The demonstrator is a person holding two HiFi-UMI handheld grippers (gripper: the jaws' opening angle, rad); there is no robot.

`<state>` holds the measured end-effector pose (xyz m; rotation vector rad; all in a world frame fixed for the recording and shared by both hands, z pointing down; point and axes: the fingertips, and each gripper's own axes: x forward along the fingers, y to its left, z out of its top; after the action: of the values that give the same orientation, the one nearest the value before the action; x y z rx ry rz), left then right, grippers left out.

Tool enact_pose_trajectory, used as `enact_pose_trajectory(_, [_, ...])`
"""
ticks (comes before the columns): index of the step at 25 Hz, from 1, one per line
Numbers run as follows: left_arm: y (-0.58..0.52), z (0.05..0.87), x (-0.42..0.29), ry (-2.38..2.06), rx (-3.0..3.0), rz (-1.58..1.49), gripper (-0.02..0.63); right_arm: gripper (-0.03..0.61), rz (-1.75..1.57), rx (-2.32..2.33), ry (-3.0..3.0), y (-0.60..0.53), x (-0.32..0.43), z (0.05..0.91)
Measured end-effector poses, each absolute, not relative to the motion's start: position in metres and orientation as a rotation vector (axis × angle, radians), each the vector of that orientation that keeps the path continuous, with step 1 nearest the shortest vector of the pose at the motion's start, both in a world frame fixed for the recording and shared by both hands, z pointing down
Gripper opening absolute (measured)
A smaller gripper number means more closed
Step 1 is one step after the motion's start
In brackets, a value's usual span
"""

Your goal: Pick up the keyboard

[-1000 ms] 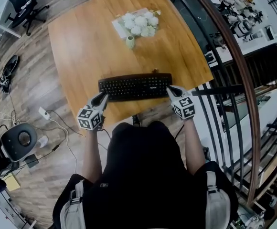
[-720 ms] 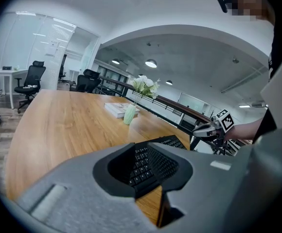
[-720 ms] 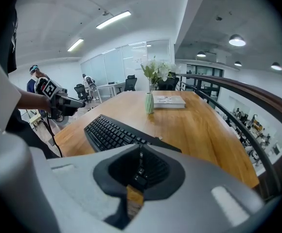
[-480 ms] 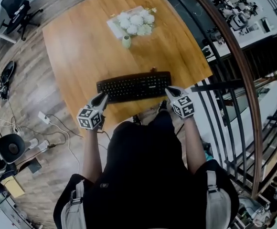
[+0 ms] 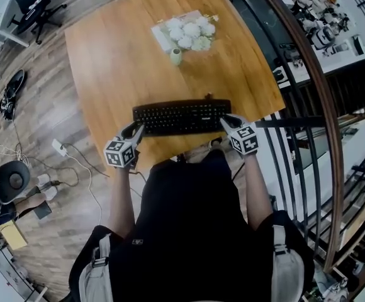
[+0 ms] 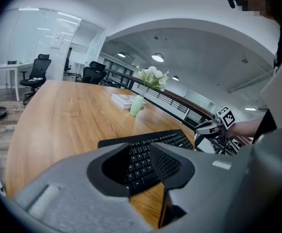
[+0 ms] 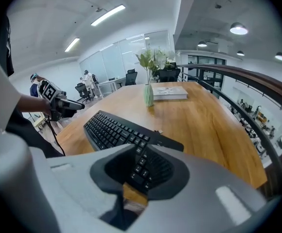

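A black keyboard (image 5: 181, 117) lies flat on the wooden table (image 5: 119, 61), near the edge closest to me. My left gripper (image 5: 137, 129) is at its left end and my right gripper (image 5: 226, 122) at its right end. In the left gripper view the jaws (image 6: 143, 164) are opening, and the keyboard (image 6: 172, 139) has its left end in the gap between them. In the right gripper view the jaws (image 7: 141, 171) are opening too, around the right end of the keyboard (image 7: 109, 127). Neither pair of pads visibly presses on it.
A small green vase (image 5: 176, 56) of white flowers stands beside a book (image 5: 170, 33) at the table's far side. A curved railing (image 5: 308, 80) runs close along the right. Office chairs (image 5: 34, 2), cables (image 5: 75, 165) and a round device (image 5: 9, 181) are on the floor to the left.
Both grippers have stayed at the keyboard's two ends. The keyboard sits in much the same place on the table. The head view has shifted slightly.
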<state>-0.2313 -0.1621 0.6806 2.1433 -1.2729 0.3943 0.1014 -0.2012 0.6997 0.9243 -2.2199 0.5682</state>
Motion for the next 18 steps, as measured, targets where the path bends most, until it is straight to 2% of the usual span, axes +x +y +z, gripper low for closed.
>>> enact_pose_trajectory(9, [-0.168,0.698,-0.239,-1.268,2.072,0.421,0.175,0.148,0.616,0.997,-2.143,-0.211,0.12,0.725])
enact_pose_trajectory(14, [-0.177,0.714,-0.241,-1.267,2.017,0.458,0.239,0.215,0.665,1.024,-2.134,-0.224,0.126,0.736])
enact_pose_trajectory(16, [-0.18,0.719,-0.244,-1.276,1.993,0.453,0.265,0.229,0.682,1.04,-2.119,-0.226,0.13,0.741])
enact_pose_trajectory(18, [-0.181,0.724,-0.251,-1.289,1.972,0.432,0.265,0.232,0.711,1.053,-2.109,-0.226,0.129,0.747])
